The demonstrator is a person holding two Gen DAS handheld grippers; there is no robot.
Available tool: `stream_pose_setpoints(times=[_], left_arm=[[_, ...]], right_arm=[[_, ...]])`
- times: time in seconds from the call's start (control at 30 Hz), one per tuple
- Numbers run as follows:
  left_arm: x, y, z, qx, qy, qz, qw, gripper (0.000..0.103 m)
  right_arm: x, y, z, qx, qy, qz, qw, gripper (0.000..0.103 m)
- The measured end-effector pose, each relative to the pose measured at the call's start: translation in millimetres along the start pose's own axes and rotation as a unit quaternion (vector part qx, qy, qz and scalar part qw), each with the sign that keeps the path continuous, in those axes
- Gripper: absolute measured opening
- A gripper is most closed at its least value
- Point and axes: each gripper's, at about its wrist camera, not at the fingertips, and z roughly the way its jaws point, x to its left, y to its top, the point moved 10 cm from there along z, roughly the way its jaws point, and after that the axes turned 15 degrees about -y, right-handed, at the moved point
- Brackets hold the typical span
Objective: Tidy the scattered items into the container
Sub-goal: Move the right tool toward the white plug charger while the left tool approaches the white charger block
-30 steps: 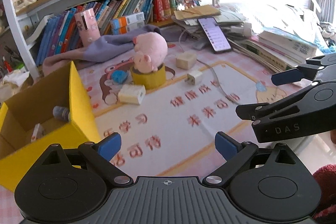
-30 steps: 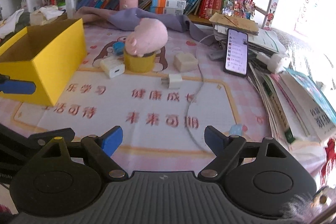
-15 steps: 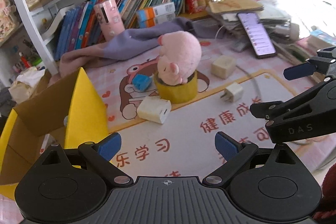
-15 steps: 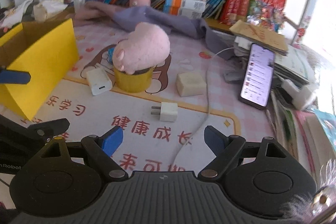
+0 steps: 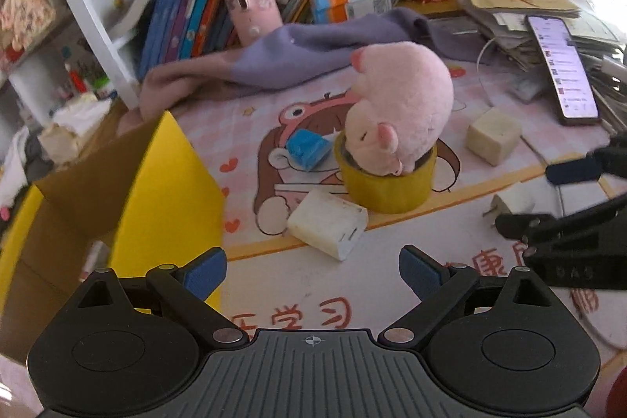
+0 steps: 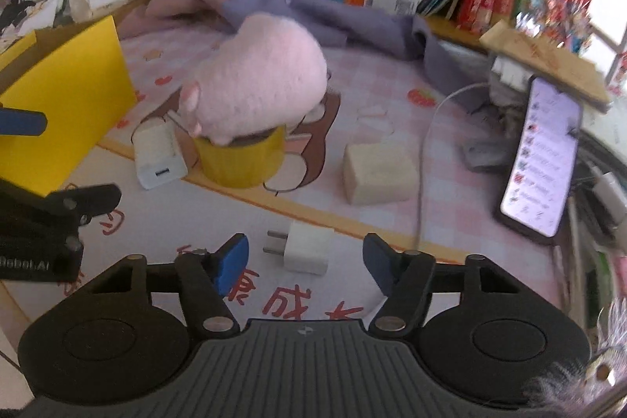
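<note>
Left wrist view: the left gripper (image 5: 312,271) fills the bottom of the frame, its black arms spread wide, blue pads far apart, nothing between them and touching nothing. Just above the gap, centre frame, lies a cream rectangular charger block (image 5: 327,223) w/ prong slots facing the camera. Behind it a yellow tape roll (image 5: 386,186) stands upright w/ a pink plush pig (image 5: 399,108) sitting on top; a small blue box (image 5: 308,147) leans at the roll's upper-left side. At left, the open yellow cardboard box (image 5: 164,190) is the container, its near corner beside the left pad. A cream cube (image 5: 493,136) sits mid-right, a small white plug adapter (image 5: 513,204) lower right, partly behind the right gripper (image 5: 556,198), whose black arm reads "DAS". A lit smartphone (image 5: 562,69) is upper right. The pink cartoon desk mat (image 5: 298,312) carries red Chinese characters; "学习" is legible at bottom centre.

Right wrist view: the right gripper (image 6: 305,263) is also wide open, empty; the white plug adapter (image 6: 303,247) lies on the mat between the blue pads, prongs pointing left, contact w/ either pad not evident. Centre frame: pig (image 6: 258,85) on the tape roll (image 6: 239,163), charger block (image 6: 158,155) to its left, cube (image 6: 378,173) to its right. Yellow box (image 6: 74,100) at left edge. The left gripper's arm at lower left shows partial lettering, approx. "Robot.AI". Phone (image 6: 542,159) at right; white cable (image 6: 425,159) runs down beside the cube. Red mat text near the bottom is partly hidden.
</note>
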Motion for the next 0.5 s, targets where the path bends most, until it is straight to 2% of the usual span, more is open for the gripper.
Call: stream_pose_setpoints(times=[0.13,0.33,0.5], left_arm=[[1.2,5.9,19.5,0.016,-0.001,-0.011,0.9998,0.091],[10.4,16.3,48.8,0.033,0.003,-0.037,0.9988,0.09],[18.0,16.9,69.3,0.051,0.003,-0.065,0.9965,0.084]], right_arm=[[-0.2,0.5,14.5,0.012,0.014,-0.002,1.0,0.059],[-0.6,-1.7,31.5,0.033,0.033,-0.01,0.999,0.047],[2.9,-1.6,37.4,0.034,0.045,-0.019,0.998,0.044]])
